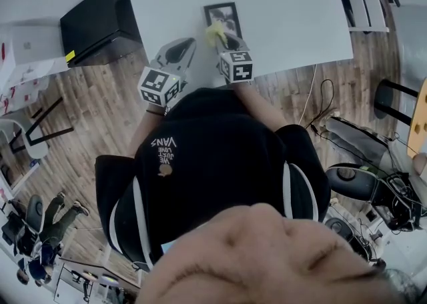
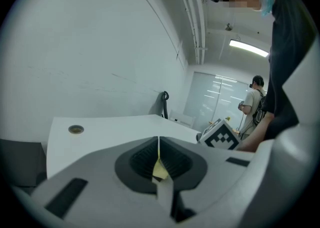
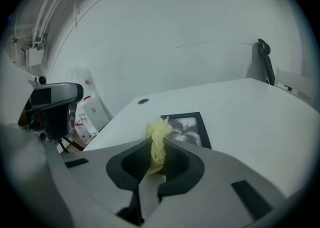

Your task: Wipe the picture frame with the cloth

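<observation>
- Picture frame (image 3: pixel 189 130) lies flat on the worktop (image 3: pixel 260 112), just beyond the right gripper's (image 3: pixel 159 148) jaws.
- Those jaws pinch the yellow cloth (image 3: pixel 158 139).
- Left gripper's (image 2: pixel 159 161) jaws are pressed together, with a yellow sliver (image 2: pixel 159 169) in their seam.

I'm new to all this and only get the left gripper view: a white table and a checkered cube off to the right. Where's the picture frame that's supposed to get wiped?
Observer: The picture frame lies flat on the white table, just ahead of the right gripper. Your camera points past it.
Operator: And the cloth?
Observer: The yellow cloth is bunched between the right gripper's jaws, which are shut on it.
Operator: Is it wiping yet?
Observer: In the head view, the cloth sits over the frame's near left corner. I cannot tell whether it touches the frame.
</observation>
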{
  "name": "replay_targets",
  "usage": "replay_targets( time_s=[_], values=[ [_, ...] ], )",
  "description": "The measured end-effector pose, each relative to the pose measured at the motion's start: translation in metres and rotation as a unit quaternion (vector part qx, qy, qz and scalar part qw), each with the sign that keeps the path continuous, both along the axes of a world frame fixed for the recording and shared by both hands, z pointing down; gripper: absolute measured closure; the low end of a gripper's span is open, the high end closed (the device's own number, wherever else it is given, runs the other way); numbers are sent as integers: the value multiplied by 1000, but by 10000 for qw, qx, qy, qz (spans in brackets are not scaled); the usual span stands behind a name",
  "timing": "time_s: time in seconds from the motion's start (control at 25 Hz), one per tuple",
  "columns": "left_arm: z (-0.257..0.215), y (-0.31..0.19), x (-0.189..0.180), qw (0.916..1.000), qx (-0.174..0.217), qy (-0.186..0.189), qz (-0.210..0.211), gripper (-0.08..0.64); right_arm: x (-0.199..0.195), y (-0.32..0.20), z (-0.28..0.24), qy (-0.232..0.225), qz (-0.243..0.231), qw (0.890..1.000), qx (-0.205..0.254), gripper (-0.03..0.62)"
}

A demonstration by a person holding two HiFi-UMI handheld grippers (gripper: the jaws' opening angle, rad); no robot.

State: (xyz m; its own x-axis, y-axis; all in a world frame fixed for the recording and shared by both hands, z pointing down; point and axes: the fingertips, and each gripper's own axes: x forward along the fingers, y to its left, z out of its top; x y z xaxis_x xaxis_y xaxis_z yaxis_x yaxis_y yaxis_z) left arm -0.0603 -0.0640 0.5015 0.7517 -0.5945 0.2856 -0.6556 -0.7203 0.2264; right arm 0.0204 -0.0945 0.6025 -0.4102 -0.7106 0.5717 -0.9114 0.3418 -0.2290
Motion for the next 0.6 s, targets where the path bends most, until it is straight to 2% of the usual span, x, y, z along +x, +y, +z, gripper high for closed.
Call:
replay_targets(
  time_s=[0.6],
  values=[
    [6,-3,12,9998,-73,37,187,540,57,-2,7,180,627,9979,-62,543]
  ],
)
